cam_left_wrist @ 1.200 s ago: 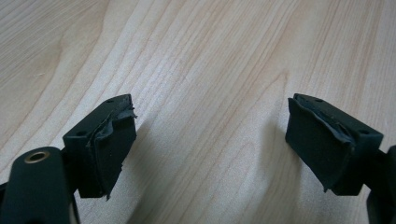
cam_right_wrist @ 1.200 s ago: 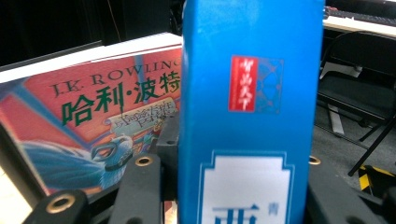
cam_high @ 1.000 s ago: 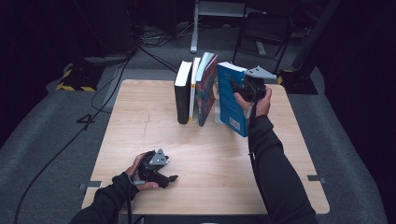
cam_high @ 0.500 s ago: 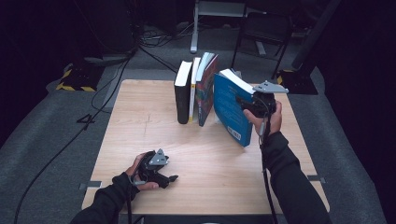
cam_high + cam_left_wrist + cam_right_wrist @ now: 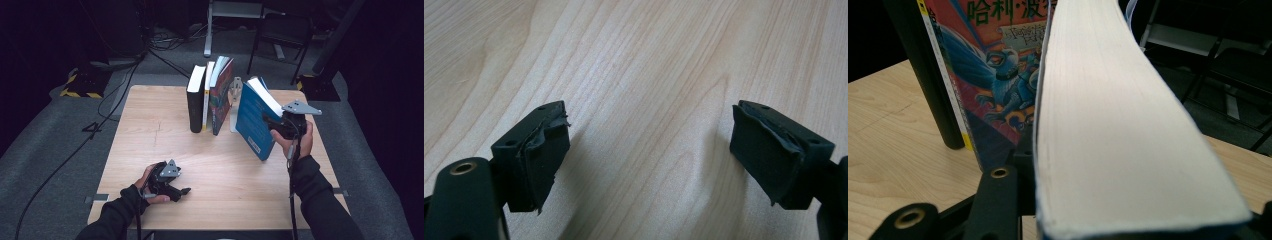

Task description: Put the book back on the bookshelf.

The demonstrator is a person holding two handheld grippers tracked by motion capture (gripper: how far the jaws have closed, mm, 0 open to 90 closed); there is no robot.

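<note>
A thick blue book (image 5: 252, 125) hangs tilted above the right side of the wooden table (image 5: 150, 125), with my right gripper (image 5: 274, 129) shut on it. In the right gripper view the blue book's white page edge (image 5: 1118, 140) runs up between the two jaws. A black book (image 5: 195, 100), a thin white book (image 5: 207, 95) and a colourful book (image 5: 221, 97) stand in a row at the back centre. My left gripper (image 5: 181, 192) lies on the table near the front left. Its jaws (image 5: 649, 150) stand wide open over bare wood.
A pale bookend (image 5: 235, 102) stands just right of the colourful book (image 5: 998, 75). The black book (image 5: 923, 75) stands behind it in the right gripper view. Beyond the table's far edge are a dark chair (image 5: 280, 35), cables and a grey floor.
My right hand has carried the blue book to the right and nearer, away from the row of standing books. The left gripper has stayed in place.
</note>
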